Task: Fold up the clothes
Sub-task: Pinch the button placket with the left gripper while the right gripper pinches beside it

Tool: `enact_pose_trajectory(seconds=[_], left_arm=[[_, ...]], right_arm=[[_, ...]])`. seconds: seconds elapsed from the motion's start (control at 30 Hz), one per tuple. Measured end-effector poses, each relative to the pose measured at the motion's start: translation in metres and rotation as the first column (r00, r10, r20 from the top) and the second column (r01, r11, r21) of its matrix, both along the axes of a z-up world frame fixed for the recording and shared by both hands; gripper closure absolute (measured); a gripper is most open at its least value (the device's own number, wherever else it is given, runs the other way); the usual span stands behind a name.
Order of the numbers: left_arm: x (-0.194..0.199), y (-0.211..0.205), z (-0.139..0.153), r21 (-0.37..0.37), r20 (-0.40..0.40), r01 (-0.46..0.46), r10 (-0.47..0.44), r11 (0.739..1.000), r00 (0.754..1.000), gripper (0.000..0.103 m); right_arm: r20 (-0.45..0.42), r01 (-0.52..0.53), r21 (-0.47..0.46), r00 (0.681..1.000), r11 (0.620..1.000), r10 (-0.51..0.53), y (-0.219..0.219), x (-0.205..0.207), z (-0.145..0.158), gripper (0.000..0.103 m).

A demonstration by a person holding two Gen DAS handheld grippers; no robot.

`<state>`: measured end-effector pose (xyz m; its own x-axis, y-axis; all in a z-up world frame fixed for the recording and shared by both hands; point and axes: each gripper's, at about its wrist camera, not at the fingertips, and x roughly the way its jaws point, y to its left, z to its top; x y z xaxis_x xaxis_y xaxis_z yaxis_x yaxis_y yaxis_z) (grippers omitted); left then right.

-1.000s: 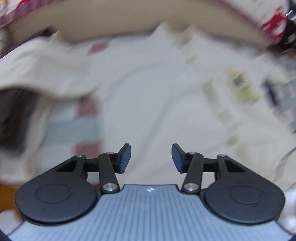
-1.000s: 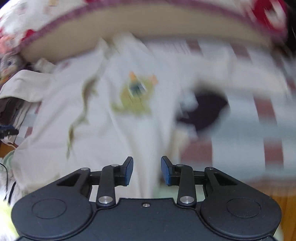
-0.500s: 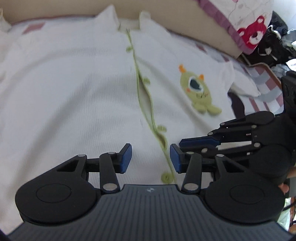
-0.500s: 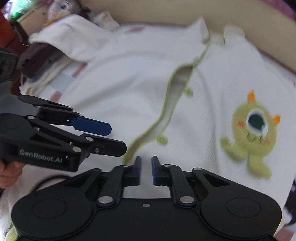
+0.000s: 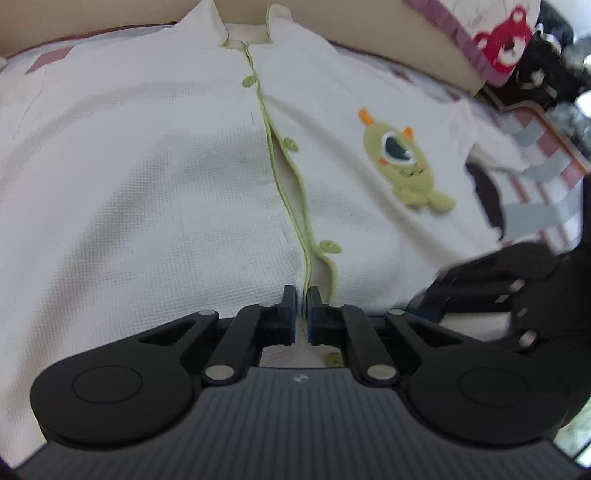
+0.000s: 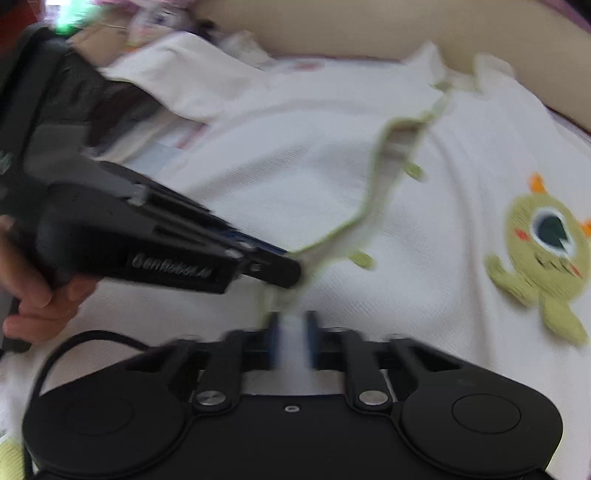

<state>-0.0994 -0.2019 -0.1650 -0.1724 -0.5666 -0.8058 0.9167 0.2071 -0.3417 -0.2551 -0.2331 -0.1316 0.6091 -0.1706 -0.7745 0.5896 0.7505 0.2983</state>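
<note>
A white waffle-knit shirt (image 5: 166, 184) with green trim, green buttons and a green monster patch (image 5: 402, 162) lies face up on the bed, collar at the far side. My left gripper (image 5: 302, 299) is closing its jaws on the green-trimmed front edge near the hem, and the pads pinch the cloth. In the right wrist view, the left gripper (image 6: 284, 271) bites that same edge of the shirt (image 6: 295, 166). My right gripper (image 6: 292, 332) is blurred, its jaws closing with white shirt cloth between them. It also shows low at the right as the right gripper (image 5: 428, 295).
A checked bedspread (image 5: 546, 177) lies under the shirt, with a beige padded board (image 5: 110, 22) behind it and a red-bear pillow (image 5: 506, 37) at the back right. A folded cream garment (image 6: 192, 85) and dark cloth (image 6: 122, 107) lie far left. A hand (image 6: 40, 299) holds the left gripper.
Both grippers came down over the shirt, then stayed near its lower front edge. Their jaws went from apart to closed on the cloth.
</note>
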Motion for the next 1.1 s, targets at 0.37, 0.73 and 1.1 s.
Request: enact_pose_trajectory(seconds=[0.37,0.73,1.1], left_arm=[[-0.014,-0.016,-0.011,0.044,-0.035,0.145,-0.143,0.988,0.989,0.097],[-0.028,-0.013,-0.018,0.072,-0.021,0.241,-0.240,0.968,0.970,0.096],[0.035,-0.040,0.011,0.017,-0.084,0.000,0.002,1.000,0.996,0.046]], right_arm=[[0.040,-0.031,0.226,0.999,0.974,0.023,-0.013,-0.005,0.002,0.097],[-0.019,0.209,0.091,0.978,0.974,-0.208,-0.078,-0.050,0.046,0.075],[-0.184,0.327,-0.050,0.926,0.944,-0.331,-0.226,-0.048,0.050,0.039]])
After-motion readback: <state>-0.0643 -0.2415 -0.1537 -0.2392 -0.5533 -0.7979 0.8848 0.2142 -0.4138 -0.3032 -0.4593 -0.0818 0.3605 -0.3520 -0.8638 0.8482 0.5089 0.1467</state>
